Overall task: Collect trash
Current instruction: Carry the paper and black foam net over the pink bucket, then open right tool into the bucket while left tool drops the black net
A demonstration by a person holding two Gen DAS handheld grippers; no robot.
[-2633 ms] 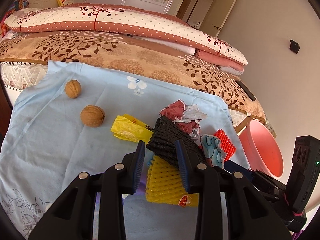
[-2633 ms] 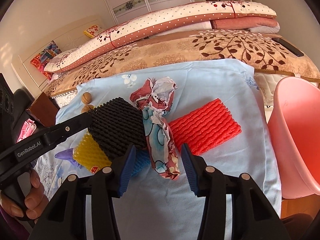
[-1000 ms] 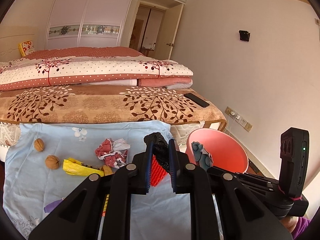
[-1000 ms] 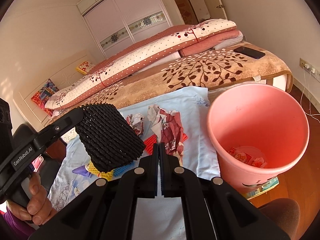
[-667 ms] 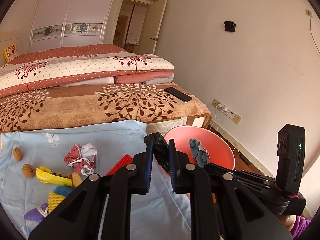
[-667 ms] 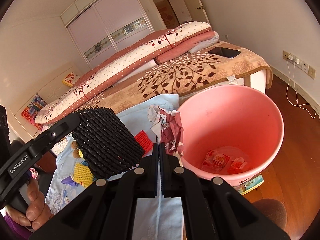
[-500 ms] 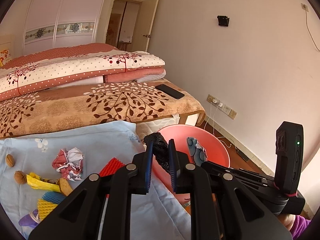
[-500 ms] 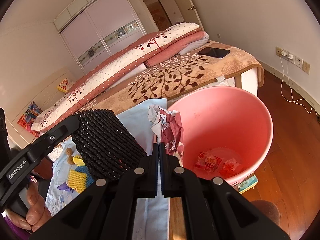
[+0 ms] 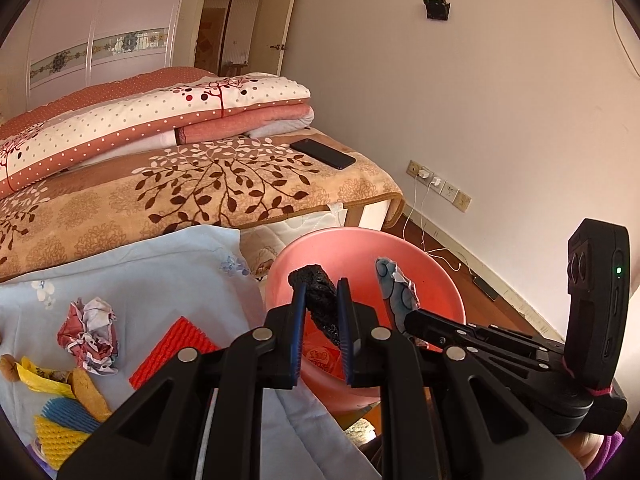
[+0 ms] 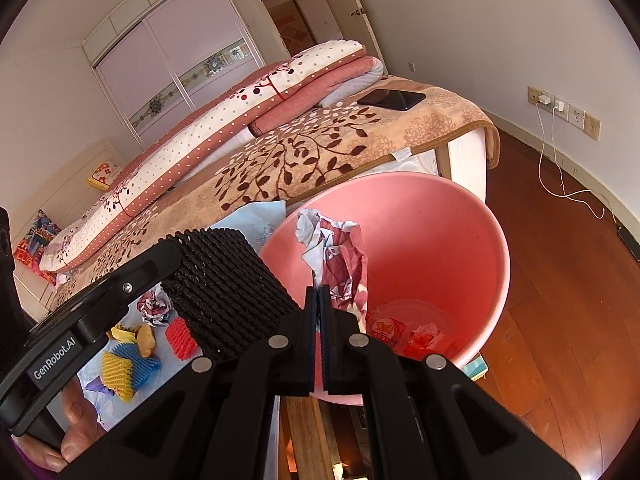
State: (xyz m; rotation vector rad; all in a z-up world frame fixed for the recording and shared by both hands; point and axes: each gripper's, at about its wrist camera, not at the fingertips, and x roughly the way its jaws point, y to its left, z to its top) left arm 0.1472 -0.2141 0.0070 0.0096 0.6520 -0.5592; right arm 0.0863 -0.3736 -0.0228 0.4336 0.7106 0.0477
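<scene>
- Bedroom with wardrobe (image 9: 100,40), bed under a leaf-patterned blanket (image 9: 192,196), phone (image 9: 322,153) lying near the blanket's corner; pale blue sheet (image 9: 160,280) spread in front as the work surface.
- Left on the sheet, far left to right: yellow wrapper (image 9: 36,376), yellow and blue foam nets (image 9: 60,428), brownish scrap (image 9: 90,392), crumpled red-and-white paper ball (image 9: 90,330), red foam net (image 9: 174,350). All still to be collected.
- Centre: left gripper (image 9: 322,312) closed to a narrow gap on a black foam net (image 9: 320,300), held over the near rim of the pink bin (image 9: 448,292), seemingly ready for release. Seen broadside in the right wrist view as a flat ribbed pad (image 10: 228,292) reaching just to the bin's edge.
- Right of that: right gripper (image 10: 320,312) clamped fully together on a crumpled printed paper (image 10: 340,256), hanging above the bin's mouth (image 10: 492,280).
- Inside the bin: a few red snack wrappers (image 10: 400,332) at the bottom, so some rubbish already in.
- Progress, judged from the layout: partway through. Two pieces at the drop point and not yet let go, at least five pieces waiting on the sheet.
- Far right: wall sockets with a white charging cable (image 9: 424,216) trailing to the wooden floor (image 10: 568,280), not part of the job.
</scene>
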